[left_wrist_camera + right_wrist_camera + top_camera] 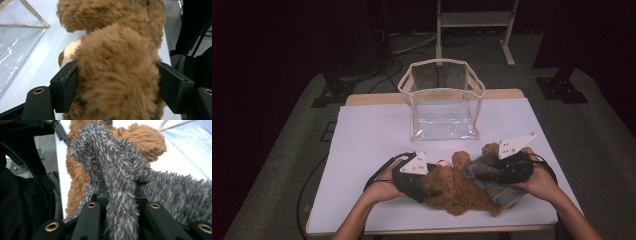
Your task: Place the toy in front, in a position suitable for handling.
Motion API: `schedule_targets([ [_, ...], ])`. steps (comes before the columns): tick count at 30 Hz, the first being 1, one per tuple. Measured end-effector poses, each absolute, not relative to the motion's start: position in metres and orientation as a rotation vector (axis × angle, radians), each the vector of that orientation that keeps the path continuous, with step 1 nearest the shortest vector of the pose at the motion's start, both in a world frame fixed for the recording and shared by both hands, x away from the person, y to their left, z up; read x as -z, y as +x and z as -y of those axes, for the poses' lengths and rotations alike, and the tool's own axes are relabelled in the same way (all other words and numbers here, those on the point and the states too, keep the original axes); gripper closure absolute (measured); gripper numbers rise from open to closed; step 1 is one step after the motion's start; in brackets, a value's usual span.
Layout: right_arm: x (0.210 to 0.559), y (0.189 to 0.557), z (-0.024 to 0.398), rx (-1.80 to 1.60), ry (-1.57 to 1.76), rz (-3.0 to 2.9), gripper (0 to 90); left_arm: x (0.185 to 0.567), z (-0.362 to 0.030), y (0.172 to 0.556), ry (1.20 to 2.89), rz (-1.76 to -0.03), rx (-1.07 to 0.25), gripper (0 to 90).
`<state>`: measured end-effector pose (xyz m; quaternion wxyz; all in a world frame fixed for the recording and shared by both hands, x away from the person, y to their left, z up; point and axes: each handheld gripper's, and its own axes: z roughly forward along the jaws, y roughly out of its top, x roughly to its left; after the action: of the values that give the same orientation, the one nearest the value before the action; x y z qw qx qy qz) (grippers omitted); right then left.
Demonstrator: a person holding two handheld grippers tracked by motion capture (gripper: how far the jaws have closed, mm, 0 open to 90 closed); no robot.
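A brown plush toy [462, 192] lies on the white table near the front edge, with a grey furry piece [484, 175] draped over its right side. My left gripper [432, 192] reaches in from the left, and in the left gripper view its jaws stand wide on both sides of the toy's brown body [117, 50], the fur touching both pads [68, 82]. My right gripper [482, 172] comes in from the right. In the right gripper view the right gripper [120, 192] is shut on a strip of the grey fur [117, 165], with the brown toy [147, 140] behind it.
A clear plastic bag with a beige rim [442, 100] stands open-topped at the back middle of the table [362, 140]; its wall also shows in the left gripper view [15, 37]. Cables trail from both grippers. A metal stand's legs are on the floor beyond.
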<state>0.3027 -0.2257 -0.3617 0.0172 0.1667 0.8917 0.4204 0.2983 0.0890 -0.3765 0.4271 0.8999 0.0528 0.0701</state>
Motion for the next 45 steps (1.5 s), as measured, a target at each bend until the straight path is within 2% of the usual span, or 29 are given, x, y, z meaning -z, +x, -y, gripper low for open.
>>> schedule_targets([
  [4,0.364,0.294,0.225,-1.302,0.499,-2.772,74.2,0.372,-0.089,0.296,2.222,-0.122,-0.137,29.0],
  [6,0.364,0.289,0.224,-1.302,0.49,-2.775,74.1,0.377,-0.085,0.293,2.253,-0.115,-0.141,40.9],
  [10,0.36,0.286,0.221,-1.294,0.447,-2.774,73.9,0.38,-0.084,0.292,2.259,-0.115,-0.133,44.9],
  [15,0.352,0.29,0.215,-1.257,0.384,-2.791,73.7,0.381,-0.085,0.289,2.264,-0.115,-0.148,45.5],
  [28,0.345,0.293,0.281,-1.258,0.569,-2.7,73.5,0.381,-0.086,0.291,2.246,-0.127,-0.127,44.2],
  [38,0.341,0.311,0.25,-1.267,0.486,-2.711,73.4,0.38,-0.085,0.29,2.264,-0.112,-0.135,42.7],
  [45,0.348,0.323,0.288,-1.323,0.638,-2.672,73.3,0.38,-0.085,0.292,2.261,-0.115,-0.135,42.1],
])
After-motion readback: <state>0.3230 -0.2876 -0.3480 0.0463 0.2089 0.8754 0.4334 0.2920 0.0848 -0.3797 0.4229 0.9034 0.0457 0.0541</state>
